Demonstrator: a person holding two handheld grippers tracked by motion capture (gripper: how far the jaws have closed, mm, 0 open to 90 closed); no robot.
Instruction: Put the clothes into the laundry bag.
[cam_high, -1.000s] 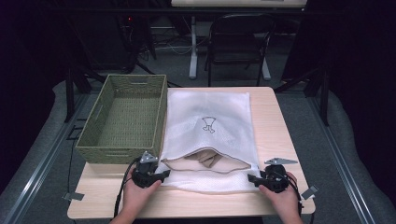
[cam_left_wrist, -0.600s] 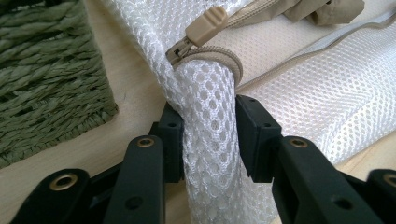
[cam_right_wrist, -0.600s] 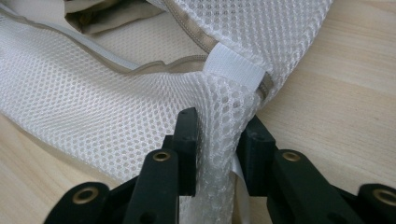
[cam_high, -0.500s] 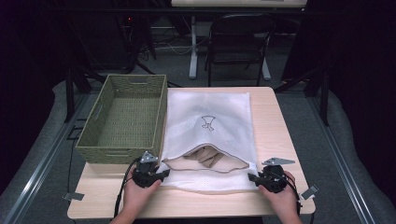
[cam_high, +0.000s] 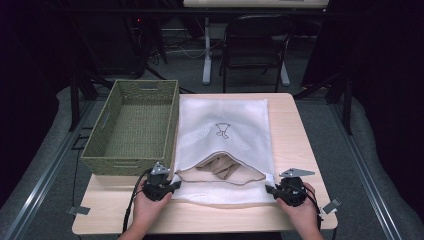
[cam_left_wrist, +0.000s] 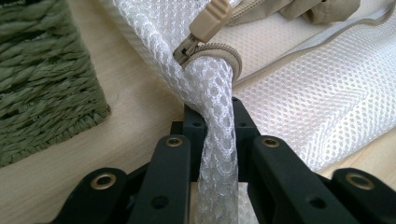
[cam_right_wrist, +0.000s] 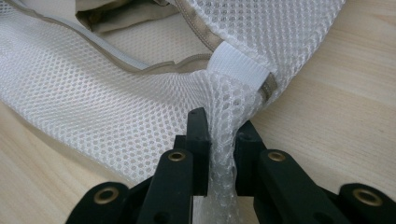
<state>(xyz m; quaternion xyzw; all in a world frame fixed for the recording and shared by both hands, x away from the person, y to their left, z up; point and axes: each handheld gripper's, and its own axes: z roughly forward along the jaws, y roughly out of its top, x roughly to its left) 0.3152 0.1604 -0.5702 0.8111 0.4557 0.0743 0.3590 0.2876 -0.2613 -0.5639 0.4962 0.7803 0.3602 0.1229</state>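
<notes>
Both grippers pinch mesh bag, opening nearward

Mesh bag flat on surface, basket touching its left side, garment inside bag's near opening, left tool and right tool at near corners

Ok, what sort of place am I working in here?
Probably a lab or studio recording bay, not a home: black curtains ring a lone wooden table, a folding chair stands behind it, and cables run across the grey floor.
</notes>
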